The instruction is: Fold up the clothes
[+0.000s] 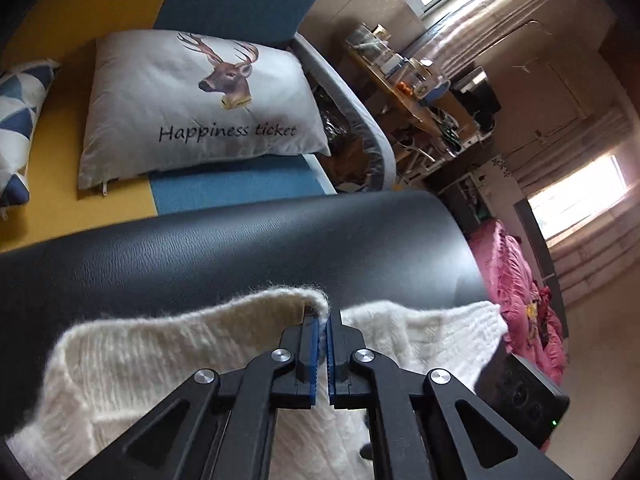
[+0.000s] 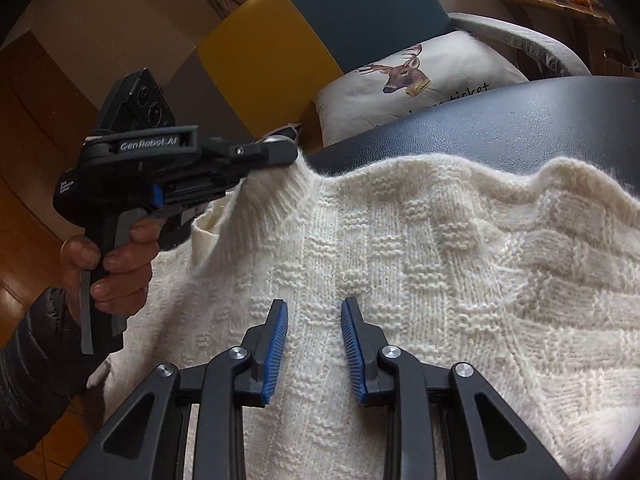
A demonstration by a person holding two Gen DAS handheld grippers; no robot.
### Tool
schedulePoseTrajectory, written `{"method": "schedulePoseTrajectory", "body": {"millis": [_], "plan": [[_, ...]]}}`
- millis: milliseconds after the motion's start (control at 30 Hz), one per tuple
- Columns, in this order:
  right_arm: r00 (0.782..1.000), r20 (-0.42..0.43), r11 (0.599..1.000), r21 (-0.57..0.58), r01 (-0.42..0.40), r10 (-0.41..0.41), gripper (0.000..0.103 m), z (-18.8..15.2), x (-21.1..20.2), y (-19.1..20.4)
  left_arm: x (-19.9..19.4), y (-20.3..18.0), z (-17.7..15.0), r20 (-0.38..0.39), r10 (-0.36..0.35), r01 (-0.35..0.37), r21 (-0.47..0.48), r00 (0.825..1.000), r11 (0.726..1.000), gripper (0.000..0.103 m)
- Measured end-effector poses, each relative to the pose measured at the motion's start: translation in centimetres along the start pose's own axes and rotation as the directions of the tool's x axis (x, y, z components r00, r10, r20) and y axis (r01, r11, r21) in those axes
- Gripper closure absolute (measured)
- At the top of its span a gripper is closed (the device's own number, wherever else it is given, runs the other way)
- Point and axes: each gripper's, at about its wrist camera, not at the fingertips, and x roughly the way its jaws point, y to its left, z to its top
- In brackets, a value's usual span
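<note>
A black leather-grained bench [image 1: 240, 256] runs across a living room, with a yellow-and-blue sofa [image 1: 100, 4] behind it. On the bench lies the cream knitted sweater [image 2: 420, 272], spread wide with its basket-weave pattern facing up and its far edge rippled against the dark surface.

The left hand-held gripper [image 1: 325, 320] has its blue ribbed pads pressed almost together on a raised fold of the sweater's fuzzy edge, lifting that bit of knit into a small peak. In the right wrist view the same tool sits at about ten o'clock, its tip pinching the sweater edge, and a hand [image 2: 108, 264] in a dark puffy sleeve [image 2: 36, 364] wraps the handle.

The right hand-held gripper [image 2: 314, 312] stands at six o'clock over the middle of the sweater, jaws spread apart with bare knit showing between the pads and nothing held.

On the sofa at twelve o'clock rests a white pillow [image 1: 200, 104] printed with a deer head and the words "Happiness ticket". A blue-and-white triangle cushion [image 1: 20, 120] lies at nine o'clock. At three o'clock a pink blanket [image 1: 520, 288] is heaped beyond the bench end.
</note>
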Motion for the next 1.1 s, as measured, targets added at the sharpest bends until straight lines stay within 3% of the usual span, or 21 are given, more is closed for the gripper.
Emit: {"method": "schedulePoseTrajectory", "body": {"millis": [100, 300, 333, 367, 400, 433, 533, 600, 667, 733, 867, 967, 1000, 1100], "plan": [[1.000, 0.002, 1.000, -0.010, 0.011, -0.011, 0.079, -0.1, 0.2, 0.2, 2.1, 1.2, 0.1, -0.031, 0.087, -0.088, -0.012, 0.996, 0.996, 0.100], [1.000, 0.004, 1.000, -0.002, 0.000, 0.000, 0.079, 0.1, 0.2, 0.0, 0.7, 1.2, -0.4, -0.024, 0.104, -0.104, -0.030, 0.994, 0.994, 0.098], [1.000, 0.004, 1.000, 0.001, -0.002, 0.002, 0.079, 0.1, 0.2, -0.1, 0.2, 1.2, -0.4, -0.023, 0.104, -0.105, -0.042, 0.994, 0.994, 0.092], [1.000, 0.004, 1.000, 0.003, -0.005, 0.005, 0.079, 0.1, 0.2, -0.1, -0.8, 1.0, -0.6, -0.002, 0.104, -0.104, -0.049, 0.995, 0.993, 0.086], [1.000, 0.003, 1.000, 0.009, -0.011, 0.011, 0.079, 0.2, 0.2, -0.2, -2.2, 1.0, -0.9, 0.032, 0.106, -0.104, -0.056, 0.994, 0.993, 0.071], [1.000, 0.003, 1.000, 0.016, -0.021, 0.021, 0.078, 0.3, 0.2, -0.3, -3.7, 0.9, -1.3, 0.068, 0.106, -0.102, -0.062, 0.992, 0.993, 0.064], [0.999, -0.030, 1.000, 0.009, -0.014, 0.015, 0.076, 1.3, -0.2, 0.2, -8.7, 0.6, -4.3, 0.188, 0.148, -0.141, -0.050, 0.971, 0.989, 0.061], [0.992, -0.028, 0.992, 0.020, -0.123, 0.123, 0.073, 3.0, -0.5, 1.5, -11.4, 0.3, -7.3, 0.269, 0.206, -0.211, -0.013, 0.941, 0.977, 0.060], [0.960, -0.037, 0.959, 0.069, -0.274, 0.276, 0.071, 5.4, -0.1, 3.4, -12.3, 0.6, -10.0, 0.282, 0.293, -0.309, 0.016, 0.914, 0.951, 0.061], [0.929, -0.063, 0.928, 0.102, -0.358, 0.366, 0.067, 7.9, 1.3, 5.3, -12.4, 1.6, -12.0, 0.263, 0.322, -0.336, 0.009, 0.909, 0.942, 0.061], [0.886, -0.209, 0.903, 0.218, -0.369, 0.413, 0.062, 10.8, 7.6, 7.1, -12.1, 3.9, -14.3, 0.225, 0.327, -0.325, -0.044, 0.918, 0.945, 0.061], [0.880, -0.298, 0.916, 0.271, -0.295, 0.371, 0.060, 11.4, 11.4, 7.6, -11.6, 4.9, -15.2, 0.222, 0.359, -0.356, -0.055, 0.907, 0.933, 0.061], [0.864, -0.337, 0.915, 0.285, -0.284, 0.374, 0.059, 11.3, 12.7, 7.9, -11.5, 5.1, -15.5, 0.228, 0.349, -0.346, -0.055, 0.909, 0.937, 0.060], [0.824, -0.338, 0.878, 0.324, -0.351, 0.454, 0.059, 11.7, 15.4, 8.6, -11.1, 5.3, -15.7, 0.235, 0.344, -0.340, -0.055, 0.909, 0.939, 0.060]]}}
